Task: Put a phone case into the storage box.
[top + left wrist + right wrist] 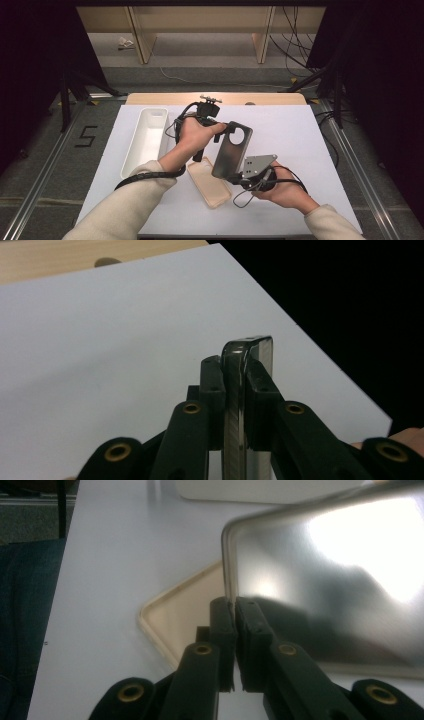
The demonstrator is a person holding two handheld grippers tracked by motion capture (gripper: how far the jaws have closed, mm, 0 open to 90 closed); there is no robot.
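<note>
A dark grey phone shell (232, 150) with a round camera opening is held tilted above the white table. My left gripper (222, 127) is shut on its upper edge; in the left gripper view the shell's rim (247, 347) stands on edge between the pads of the left gripper (235, 370). My right gripper (235, 175) pinches the shell's lower corner. In the right gripper view the tips of the right gripper (234, 605) close on the thin rim of the shiny shell (325, 580). A beige phone case (210, 182) lies flat on the table beneath, and the beige case (185, 610) lies just past the jaws.
A long white tray (147, 140) stands at the left of the white mat; its edge (260, 490) is at the top of the right gripper view. Beyond the mat's far edge runs a wooden strip (270, 98). Dark floor and metal rails flank the table.
</note>
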